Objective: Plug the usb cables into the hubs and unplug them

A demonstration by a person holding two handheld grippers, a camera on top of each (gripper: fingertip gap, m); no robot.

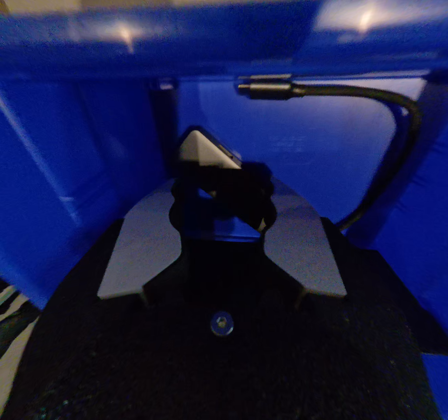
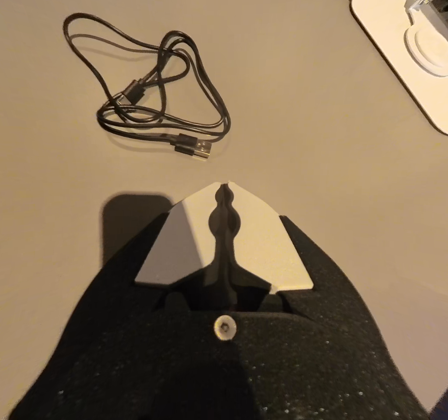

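In the left wrist view, the left gripper (image 1: 219,185) is seen low in the centre of the frame, inside a glossy blue plastic bin (image 1: 72,141). Its grey fingers (image 1: 145,250) are drawn in around a small silver-grey, flat-sided USB hub (image 1: 206,151), which is clamped between the dark tips and juts up tilted beyond them. A thick black braided cable (image 1: 409,122) is seen emerging beside the right finger, arching up the right side of the frame and ending in a metal-sleeved plug (image 1: 266,90) at upper centre; the plug hangs free, close to the bin's far wall, where what may be its reflection is seen. The picture is blurred, so whether this cable belongs to the hub cannot be told for certain.

In the right wrist view, the right gripper (image 2: 224,185) is seen in the lower half of the frame above a beige tabletop (image 2: 291,93). Its pale fingers (image 2: 261,238) are brought together until the tips meet, and nothing is held between them. Beyond the tips, in the upper left, a loosely tangled bundle of thin black USB cables (image 2: 150,88) is laid on the tabletop, with two flat metal plugs (image 2: 198,151) side by side at its near end. At the far upper right, a white rounded tray (image 2: 378,44) is partly visible.
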